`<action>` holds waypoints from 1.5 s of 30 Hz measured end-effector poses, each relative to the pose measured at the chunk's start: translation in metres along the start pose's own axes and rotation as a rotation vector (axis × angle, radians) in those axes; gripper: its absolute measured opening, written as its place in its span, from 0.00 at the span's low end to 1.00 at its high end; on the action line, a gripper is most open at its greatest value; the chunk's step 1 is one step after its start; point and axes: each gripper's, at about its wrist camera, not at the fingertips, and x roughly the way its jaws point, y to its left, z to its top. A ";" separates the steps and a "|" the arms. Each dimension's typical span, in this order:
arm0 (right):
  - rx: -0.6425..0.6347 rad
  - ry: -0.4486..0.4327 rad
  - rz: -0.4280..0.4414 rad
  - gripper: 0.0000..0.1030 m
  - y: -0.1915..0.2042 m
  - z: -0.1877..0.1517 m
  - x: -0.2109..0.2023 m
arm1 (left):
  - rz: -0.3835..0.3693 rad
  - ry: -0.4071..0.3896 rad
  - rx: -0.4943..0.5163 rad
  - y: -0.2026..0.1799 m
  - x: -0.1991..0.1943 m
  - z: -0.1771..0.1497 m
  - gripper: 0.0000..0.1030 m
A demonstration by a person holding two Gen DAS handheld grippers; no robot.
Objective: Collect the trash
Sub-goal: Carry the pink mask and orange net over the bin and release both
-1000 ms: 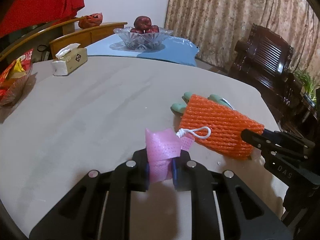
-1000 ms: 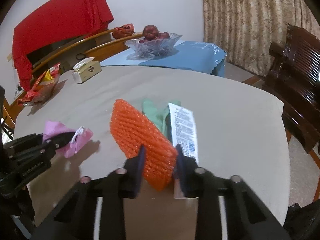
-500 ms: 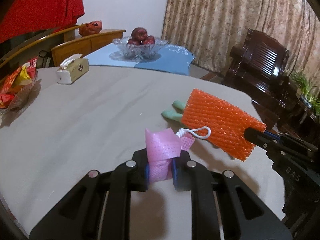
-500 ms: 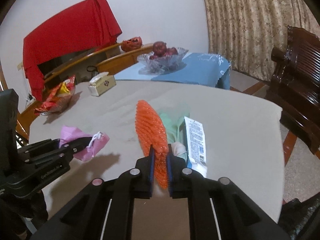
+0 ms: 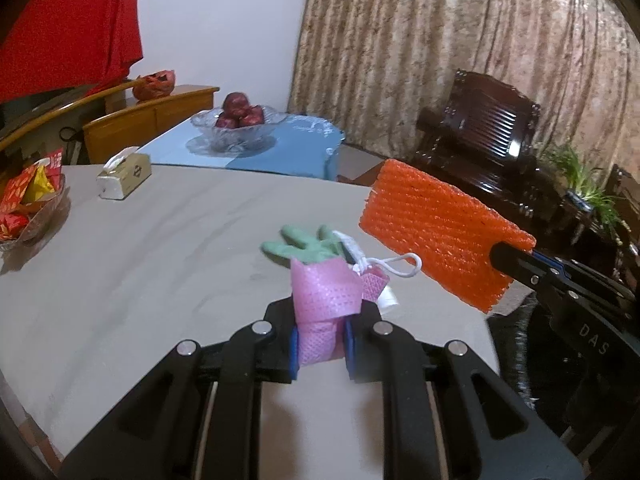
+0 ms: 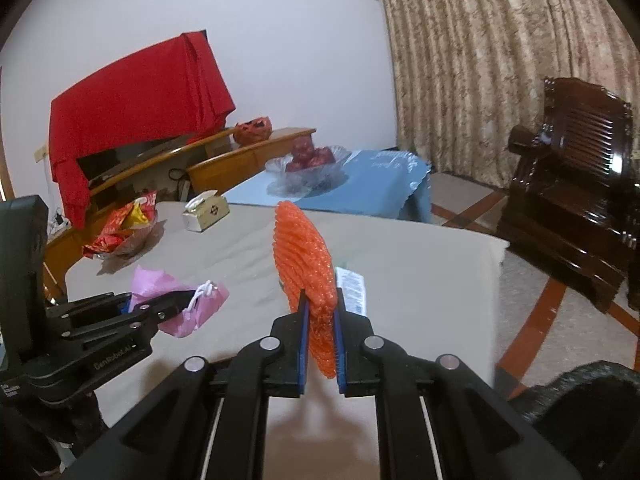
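- My left gripper (image 5: pixel 320 338) has its jaws clamped on a crumpled pink foam net (image 5: pixel 325 300), held up off the desk (image 5: pixel 140 264); a white string loop (image 5: pixel 400 266) hangs off the net's right side
- My right gripper (image 6: pixel 320 340) has its jaws clamped on the lower edge of an orange foam net (image 6: pixel 305 264), which stands edge-on above the blue pads (image 6: pixel 303 344) in its own camera
- From the left wrist the orange foam net (image 5: pixel 444 238) shows as a flat ribbed sheet, in the air off the desk's right side, with the right gripper (image 5: pixel 516 262) gripping its lower right corner
- From the right wrist the left gripper (image 6: pixel 176 300) sits to the left with the pink foam net (image 6: pixel 180 300) bunched around its tips
- A green glove (image 5: pixel 304 246) lies on the desk just beyond the pink net, fingers pointing away from me
- A white printed wrapper (image 6: pixel 352 290) lies on the desk just right of the orange net, partly hidden behind it
- Farther back on the desk: a tissue box (image 5: pixel 125 178) and a dish of red snack packets (image 5: pixel 26 210) at the left edge
- Behind the desk a glass bowl of red fruit (image 5: pixel 239 122) rests on a blue cloth (image 5: pixel 288 152)
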 end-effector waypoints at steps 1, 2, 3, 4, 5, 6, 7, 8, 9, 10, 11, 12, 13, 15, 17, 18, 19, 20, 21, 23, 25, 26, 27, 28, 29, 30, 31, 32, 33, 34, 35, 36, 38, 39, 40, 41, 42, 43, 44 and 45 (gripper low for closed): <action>0.002 -0.006 -0.007 0.10 -0.001 -0.001 -0.006 | -0.008 -0.002 0.001 -0.004 -0.003 0.000 0.15; 0.004 -0.010 -0.013 0.10 -0.003 -0.001 -0.011 | -0.021 -0.006 0.008 -0.011 -0.007 -0.001 0.15; 0.008 -0.014 -0.021 0.10 -0.007 -0.002 -0.018 | -0.030 -0.008 0.016 -0.017 -0.010 -0.002 0.15; 0.013 -0.018 -0.029 0.10 -0.010 -0.004 -0.025 | -0.036 -0.010 0.022 -0.021 -0.012 -0.002 0.15; 0.015 -0.021 -0.039 0.10 -0.013 -0.005 -0.032 | -0.049 -0.012 0.029 -0.028 -0.016 -0.004 0.15; 0.017 -0.022 -0.045 0.10 -0.015 -0.007 -0.036 | -0.059 -0.012 0.034 -0.034 -0.018 -0.005 0.15; 0.020 -0.023 -0.055 0.10 -0.019 -0.009 -0.043 | -0.071 -0.012 0.041 -0.041 -0.020 -0.007 0.15; 0.023 -0.024 -0.063 0.10 -0.022 -0.011 -0.049 | -0.079 -0.012 0.046 -0.047 -0.022 -0.008 0.15; 0.027 -0.025 -0.074 0.10 -0.026 -0.014 -0.056 | -0.087 -0.012 0.051 -0.052 -0.024 -0.009 0.15; 0.029 -0.026 -0.080 0.10 -0.028 -0.016 -0.060 | -0.099 -0.012 0.056 -0.059 -0.025 -0.011 0.15; 0.031 -0.026 -0.088 0.10 -0.031 -0.018 -0.065 | -0.106 -0.011 0.059 -0.062 -0.025 -0.011 0.15; 0.035 -0.027 -0.099 0.10 -0.034 -0.021 -0.072 | -0.115 -0.010 0.063 -0.067 -0.026 -0.013 0.15; 0.037 -0.028 -0.106 0.10 -0.036 -0.024 -0.076 | -0.129 -0.008 0.070 -0.075 -0.027 -0.015 0.15; 0.045 -0.031 -0.128 0.10 -0.043 -0.029 -0.089 | -0.148 -0.004 0.083 -0.085 -0.028 -0.018 0.15; 0.053 -0.032 -0.146 0.10 -0.048 -0.033 -0.098 | -0.173 0.001 0.104 -0.100 -0.029 -0.022 0.15; 0.057 -0.032 -0.162 0.10 -0.053 -0.036 -0.104 | -0.183 0.003 0.111 -0.105 -0.029 -0.024 0.15; 0.060 -0.032 -0.171 0.10 -0.055 -0.039 -0.108 | -0.197 0.007 0.121 -0.113 -0.029 -0.026 0.15; 0.066 -0.032 -0.184 0.10 -0.059 -0.041 -0.113 | -0.206 0.009 0.128 -0.118 -0.029 -0.028 0.15; 0.075 -0.031 -0.201 0.10 -0.065 -0.045 -0.119 | -0.216 0.011 0.136 -0.123 -0.029 -0.029 0.15; 0.089 -0.031 -0.226 0.10 -0.073 -0.050 -0.129 | -0.239 0.016 0.157 -0.137 -0.028 -0.033 0.15; 0.109 -0.031 -0.259 0.10 -0.084 -0.059 -0.140 | -0.264 0.020 0.177 -0.150 -0.027 -0.037 0.15; 0.116 -0.030 -0.271 0.10 -0.088 -0.062 -0.145 | -0.273 0.023 0.185 -0.156 -0.026 -0.038 0.15; 0.122 -0.028 -0.280 0.10 -0.092 -0.065 -0.148 | -0.284 0.027 0.195 -0.161 -0.026 -0.040 0.15; 0.132 -0.027 -0.294 0.10 -0.097 -0.069 -0.154 | -0.300 0.030 0.206 -0.170 -0.025 -0.043 0.15; 0.141 -0.026 -0.307 0.10 -0.102 -0.073 -0.159 | -0.311 0.031 0.215 -0.176 -0.025 -0.045 0.15; 0.148 -0.024 -0.320 0.10 -0.106 -0.077 -0.163 | -0.321 0.032 0.225 -0.182 -0.024 -0.047 0.15; 0.153 -0.022 -0.331 0.10 -0.110 -0.081 -0.168 | -0.335 0.033 0.240 -0.190 -0.024 -0.050 0.15; 0.159 -0.020 -0.341 0.10 -0.114 -0.085 -0.173 | -0.346 0.035 0.250 -0.196 -0.023 -0.053 0.15; 0.168 -0.019 -0.355 0.10 -0.119 -0.089 -0.178 | -0.356 0.037 0.257 -0.201 -0.022 -0.055 0.15; 0.176 -0.019 -0.366 0.10 -0.122 -0.093 -0.183 | -0.367 0.039 0.263 -0.207 -0.021 -0.057 0.15; 0.183 -0.018 -0.376 0.10 -0.125 -0.096 -0.186 | -0.381 0.042 0.275 -0.215 -0.019 -0.061 0.15; 0.189 -0.018 -0.385 0.10 -0.127 -0.097 -0.188 | -0.389 0.045 0.282 -0.220 -0.018 -0.064 0.15; 0.204 -0.019 -0.406 0.10 -0.135 -0.103 -0.197 | -0.409 0.053 0.295 -0.231 -0.014 -0.069 0.15; 0.208 -0.019 -0.420 0.10 -0.139 -0.106 -0.201 | -0.416 0.055 0.300 -0.235 -0.013 -0.071 0.15; 0.209 -0.018 -0.428 0.10 -0.141 -0.107 -0.204 | -0.426 0.059 0.305 -0.241 -0.011 -0.074 0.15; 0.212 -0.017 -0.437 0.10 -0.144 -0.110 -0.208 | -0.434 0.062 0.308 -0.244 -0.010 -0.075 0.15; 0.220 -0.015 -0.446 0.10 -0.148 -0.113 -0.211 | -0.442 0.065 0.312 -0.248 -0.009 -0.077 0.15; 0.224 -0.013 -0.452 0.10 -0.150 -0.114 -0.212 | -0.451 0.069 0.320 -0.254 -0.007 -0.080 0.15; 0.227 -0.010 -0.459 0.10 -0.153 -0.115 -0.214 | -0.456 0.072 0.323 -0.257 -0.006 -0.081 0.15; 0.233 -0.005 -0.470 0.10 -0.156 -0.119 -0.216 | -0.464 0.075 0.328 -0.261 -0.004 -0.084 0.15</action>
